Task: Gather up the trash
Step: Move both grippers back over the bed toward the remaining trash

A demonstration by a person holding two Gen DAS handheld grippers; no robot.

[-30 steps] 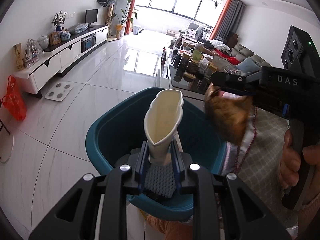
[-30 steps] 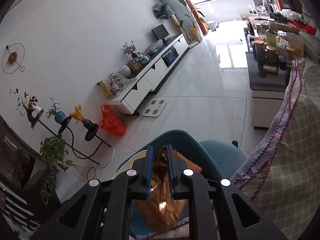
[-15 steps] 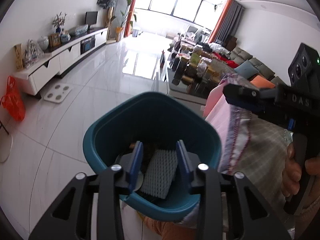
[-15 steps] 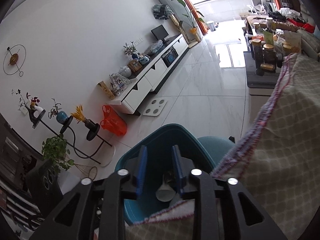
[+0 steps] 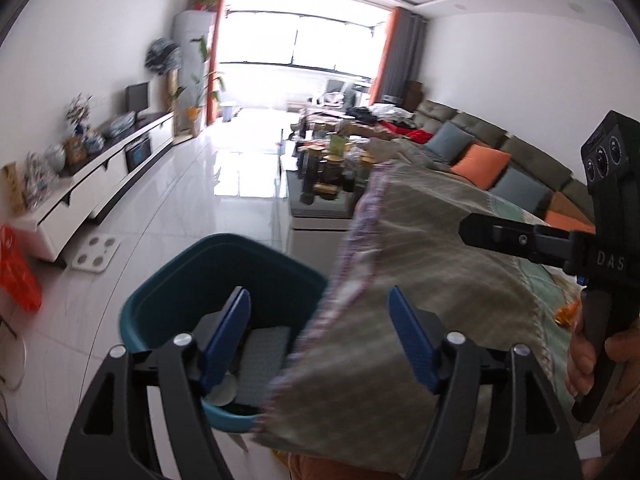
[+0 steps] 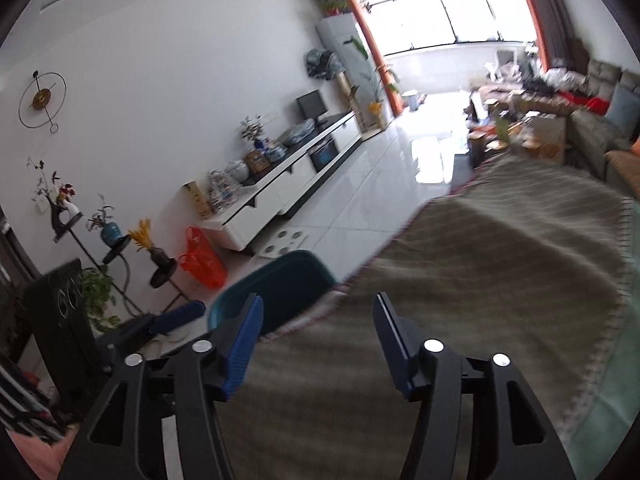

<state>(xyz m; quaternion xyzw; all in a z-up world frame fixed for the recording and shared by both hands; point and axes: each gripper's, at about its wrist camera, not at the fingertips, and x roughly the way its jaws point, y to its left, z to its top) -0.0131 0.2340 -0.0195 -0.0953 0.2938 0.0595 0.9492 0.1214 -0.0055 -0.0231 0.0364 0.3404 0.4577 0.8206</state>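
Note:
A teal bin (image 5: 180, 280) stands on the floor beside the cloth-covered table (image 5: 432, 272). In it lie a grey textured pad (image 5: 264, 350) and a white cup-like piece (image 5: 222, 390). My left gripper (image 5: 318, 332) hovers over the bin's right rim and the cloth's edge, its jaws opening with nothing between them. My right gripper (image 6: 318, 340) hangs over the cloth (image 6: 480, 280), with the bin (image 6: 280, 284) ahead to its left. Its jaws are opening too and hold nothing. A small orange wrapper (image 5: 566, 312) lies on the cloth near the hand (image 5: 588, 360) that holds the right gripper.
A white low cabinet (image 5: 100, 184) runs along the left wall, with an orange bag (image 5: 16, 268) and a white scale (image 5: 96, 254) on the floor before it. A coffee table with jars (image 5: 328, 184) and a sofa (image 5: 500, 160) lie beyond. Plant stands (image 6: 120, 248) stand at the left.
The left gripper let go of the white cup-like piece and the right of a golden wrapper over the bin. Both jaws spread wide and both grippers drew back right over the cloth.

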